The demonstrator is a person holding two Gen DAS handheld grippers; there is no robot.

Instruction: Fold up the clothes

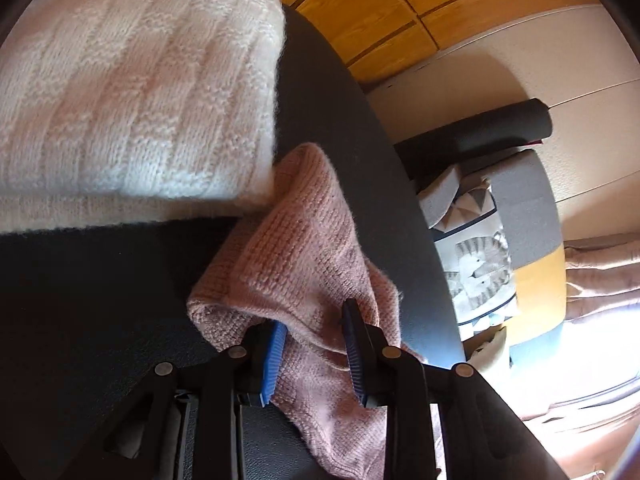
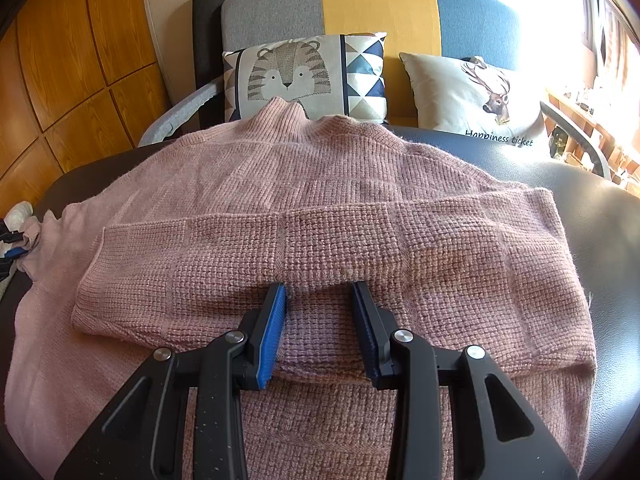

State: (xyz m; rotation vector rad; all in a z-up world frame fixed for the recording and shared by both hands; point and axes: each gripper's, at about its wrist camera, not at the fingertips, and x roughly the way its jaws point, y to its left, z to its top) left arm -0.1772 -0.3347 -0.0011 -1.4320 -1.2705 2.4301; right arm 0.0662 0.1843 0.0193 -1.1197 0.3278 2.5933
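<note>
A pink knit sweater (image 2: 280, 184) lies spread on the black table (image 2: 600, 240), its near part folded over into a thick band (image 2: 440, 264). My right gripper (image 2: 320, 286) sits at the band's near edge, its blue pads pressing the doubled knit between them. At the far left of the right wrist view, my left gripper (image 2: 10, 246) holds the bunched sleeve end (image 2: 32, 236). The left wrist view shows that pink sleeve (image 1: 304, 248) draped near the table's edge, with my left gripper (image 1: 316, 316) shut on it.
A folded white knit sweater (image 1: 132, 80) lies on the table just left of the pink sleeve. Behind the table stands an armchair (image 2: 376, 4) with a tiger cushion (image 2: 288, 76) and a deer cushion (image 2: 480, 96). Wooden panelling (image 2: 80, 60) is at the left.
</note>
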